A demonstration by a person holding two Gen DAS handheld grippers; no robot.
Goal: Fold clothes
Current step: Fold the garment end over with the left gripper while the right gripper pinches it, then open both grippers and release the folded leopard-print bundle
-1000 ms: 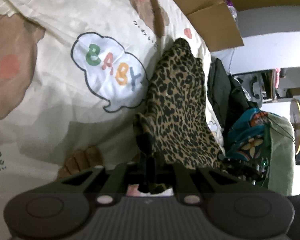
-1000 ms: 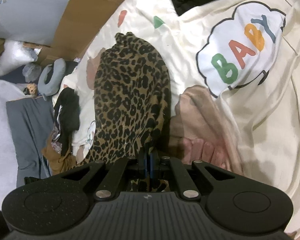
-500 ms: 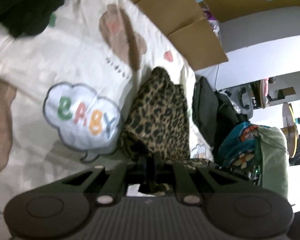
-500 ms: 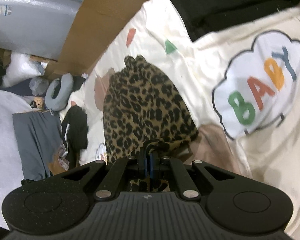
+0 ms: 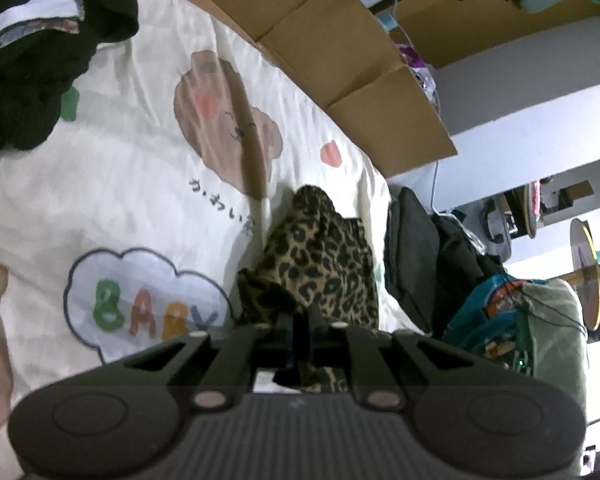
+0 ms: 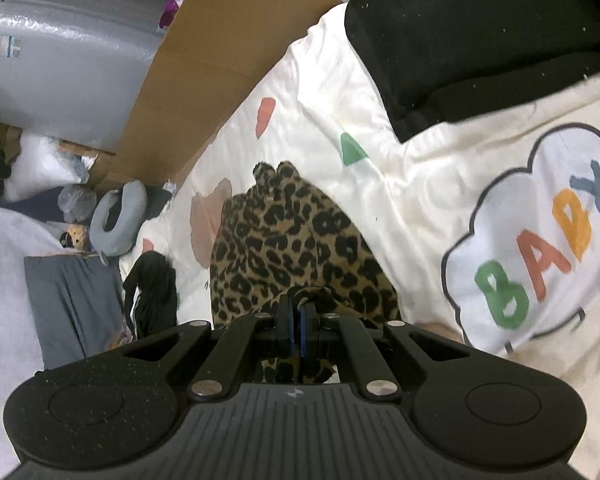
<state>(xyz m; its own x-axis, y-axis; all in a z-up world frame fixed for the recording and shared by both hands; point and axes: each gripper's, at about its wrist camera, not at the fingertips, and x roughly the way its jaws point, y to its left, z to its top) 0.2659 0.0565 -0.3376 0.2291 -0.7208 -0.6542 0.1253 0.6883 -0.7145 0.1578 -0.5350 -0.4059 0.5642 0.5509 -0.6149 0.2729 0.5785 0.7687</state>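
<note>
A leopard-print garment [image 5: 320,256] [image 6: 284,244] lies on a cream bedsheet [image 5: 132,168] [image 6: 432,184] printed with bears and a "BABY" cloud. In the left wrist view my left gripper [image 5: 302,320] is shut on the near edge of the garment, and bunched cloth hangs below the fingers. In the right wrist view my right gripper [image 6: 298,312] is shut on another part of the same near edge. The far end of the garment rests on the sheet, drawn into a narrow strip.
A pile of black clothes [image 5: 40,60] [image 6: 480,40] lies further back on the bed. Brown cardboard [image 5: 340,60] [image 6: 220,60] stands along the bed's far edge. Bags and dark clothing [image 5: 440,264] crowd the floor beside the bed, and a grey neck pillow [image 6: 120,216] lies there too.
Both grippers have drawn back and up with the garment's edge held. The leopard cloth now looks shorter and further off, and more of the sheet and the black pile shows.
</note>
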